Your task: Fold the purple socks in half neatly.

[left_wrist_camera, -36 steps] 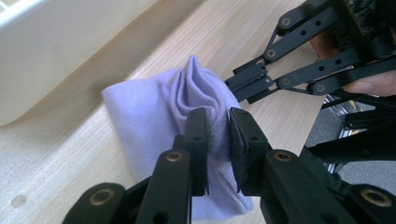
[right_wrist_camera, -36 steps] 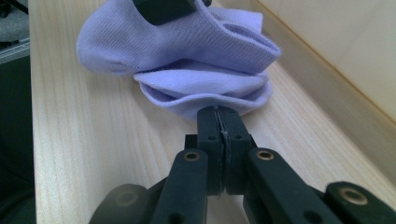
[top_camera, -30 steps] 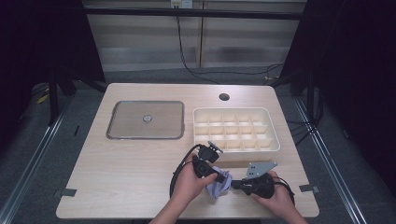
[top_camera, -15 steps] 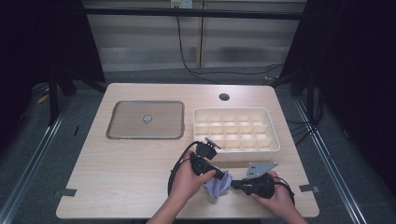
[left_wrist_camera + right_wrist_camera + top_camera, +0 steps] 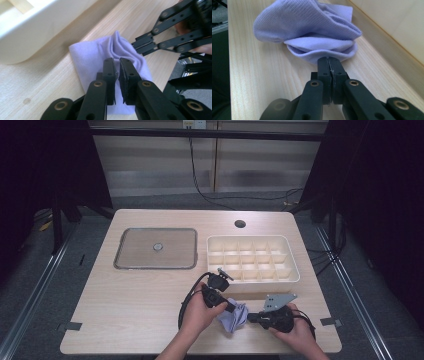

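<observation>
A crumpled lilac cloth (image 5: pixel 234 317) lies on the wooden table near its front edge, between both hands. My left gripper (image 5: pixel 233 309) reaches it from the left. In the left gripper view its jaws (image 5: pixel 116 61) have just been closing and pinch a fold of the cloth (image 5: pixel 100 55). My right gripper (image 5: pixel 251 318) comes in from the right, and its jaws (image 5: pixel 328 60) are shut on the near hem of the cloth (image 5: pixel 312 22). The right gripper's fingers (image 5: pixel 147 43) also bite the cloth's far side in the left gripper view.
A white compartment tray (image 5: pixel 295 270) stands just behind the cloth, and its wall (image 5: pixel 37 27) is close to both grippers. A grey square lid with a centre knob (image 5: pixel 156 248) sits at the back left. A round hole (image 5: pixel 240 224) is in the table's far edge.
The left hand has shifted slightly over the cloth. The right hand and the cloth stay where they were.
</observation>
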Demonstrator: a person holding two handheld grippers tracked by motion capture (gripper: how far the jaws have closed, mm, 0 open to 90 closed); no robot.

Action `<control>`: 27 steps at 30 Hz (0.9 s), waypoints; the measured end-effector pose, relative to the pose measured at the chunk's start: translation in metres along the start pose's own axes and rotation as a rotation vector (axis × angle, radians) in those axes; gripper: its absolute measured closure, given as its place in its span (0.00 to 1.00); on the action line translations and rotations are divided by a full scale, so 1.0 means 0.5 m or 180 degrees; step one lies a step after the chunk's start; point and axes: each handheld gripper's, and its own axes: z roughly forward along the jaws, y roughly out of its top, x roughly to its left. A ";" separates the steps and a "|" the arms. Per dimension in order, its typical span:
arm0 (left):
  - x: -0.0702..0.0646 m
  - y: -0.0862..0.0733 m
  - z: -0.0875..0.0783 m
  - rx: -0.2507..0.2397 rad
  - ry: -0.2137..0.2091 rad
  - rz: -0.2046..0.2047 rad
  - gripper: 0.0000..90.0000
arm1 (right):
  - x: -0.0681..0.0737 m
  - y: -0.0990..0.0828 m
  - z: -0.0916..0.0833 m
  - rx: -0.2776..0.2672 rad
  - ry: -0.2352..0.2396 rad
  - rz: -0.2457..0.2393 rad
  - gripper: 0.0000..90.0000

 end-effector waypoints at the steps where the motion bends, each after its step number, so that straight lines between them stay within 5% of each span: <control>1: 0.000 -0.001 0.005 0.0013 0.0021 0.0004 0.94 | 0.000 0.000 0.000 0.0000 -0.0001 -0.0001 0.98; 16: -0.019 -0.013 0.053 0.0057 0.0164 0.0156 0.82 | 0.000 0.000 -0.001 0.0008 -0.0006 -0.0023 0.98; 27: -0.026 -0.023 0.055 -0.0047 0.0179 0.0243 0.75 | -0.004 -0.001 -0.007 0.0037 -0.0060 -0.0017 0.97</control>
